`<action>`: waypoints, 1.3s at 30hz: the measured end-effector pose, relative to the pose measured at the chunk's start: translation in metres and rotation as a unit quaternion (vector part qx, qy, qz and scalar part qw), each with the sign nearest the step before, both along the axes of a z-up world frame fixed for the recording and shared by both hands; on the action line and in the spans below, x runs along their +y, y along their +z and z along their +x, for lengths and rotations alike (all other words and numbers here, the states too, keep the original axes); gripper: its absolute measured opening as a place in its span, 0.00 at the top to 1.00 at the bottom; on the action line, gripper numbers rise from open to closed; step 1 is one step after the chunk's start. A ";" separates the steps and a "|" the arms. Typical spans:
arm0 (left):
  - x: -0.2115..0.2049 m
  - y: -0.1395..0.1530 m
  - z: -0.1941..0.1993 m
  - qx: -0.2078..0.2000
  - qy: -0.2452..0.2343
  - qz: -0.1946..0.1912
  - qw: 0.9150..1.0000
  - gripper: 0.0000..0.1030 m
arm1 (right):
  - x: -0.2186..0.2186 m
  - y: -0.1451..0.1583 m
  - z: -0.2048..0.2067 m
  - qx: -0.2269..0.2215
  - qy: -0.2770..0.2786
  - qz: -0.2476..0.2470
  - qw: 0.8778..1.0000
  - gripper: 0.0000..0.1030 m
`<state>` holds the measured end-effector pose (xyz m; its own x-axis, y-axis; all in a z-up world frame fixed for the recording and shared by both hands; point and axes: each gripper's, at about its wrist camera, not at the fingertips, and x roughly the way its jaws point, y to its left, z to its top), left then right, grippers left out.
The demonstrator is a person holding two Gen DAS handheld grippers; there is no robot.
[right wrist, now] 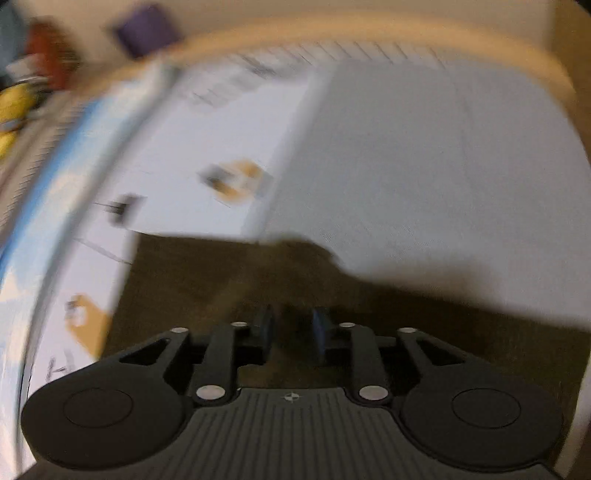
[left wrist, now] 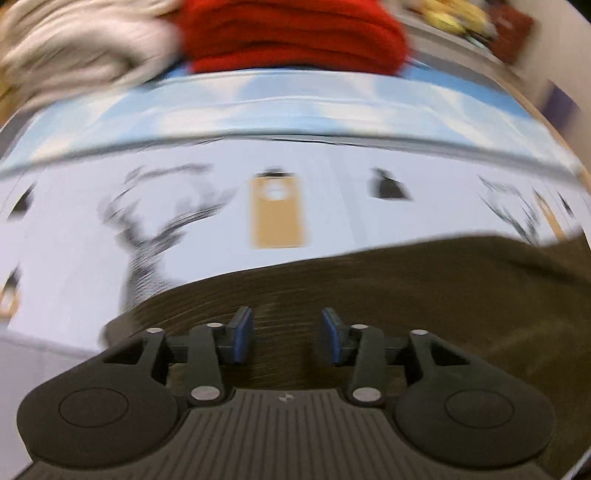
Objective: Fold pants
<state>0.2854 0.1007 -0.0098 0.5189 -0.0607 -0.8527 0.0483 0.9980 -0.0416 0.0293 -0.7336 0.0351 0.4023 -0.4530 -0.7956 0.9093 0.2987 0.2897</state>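
Note:
Dark olive-brown pants (left wrist: 424, 288) lie flat on a white printed sheet (left wrist: 184, 192). In the left wrist view my left gripper (left wrist: 287, 334) is open, its blue pads apart just above the pants near their far edge. In the right wrist view the same pants (right wrist: 229, 280) fill the lower middle. My right gripper (right wrist: 290, 334) hovers over them with a narrower gap between the pads, nothing between them. Both views are motion-blurred.
A red folded garment (left wrist: 291, 37) and a beige garment (left wrist: 74, 48) lie at the far side, past a light blue band (left wrist: 295, 107). Yellow items (left wrist: 454, 16) sit far right. A tan rim (right wrist: 369, 40) bounds the sheet; a purple object (right wrist: 146, 27) lies beyond.

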 end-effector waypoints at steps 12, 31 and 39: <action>0.099 -0.038 0.003 0.075 0.144 -0.041 0.986 0.18 | 0.083 -0.029 0.137 -0.092 0.233 0.083 0.965 0.38; 0.113 -0.063 0.041 0.045 0.107 -0.012 0.993 0.56 | 0.098 -0.040 0.201 0.018 0.170 -0.092 0.981 0.91; 0.121 -0.054 0.046 0.007 0.145 -0.008 0.989 0.54 | 0.075 -0.040 0.201 -0.072 0.191 -0.083 0.975 0.70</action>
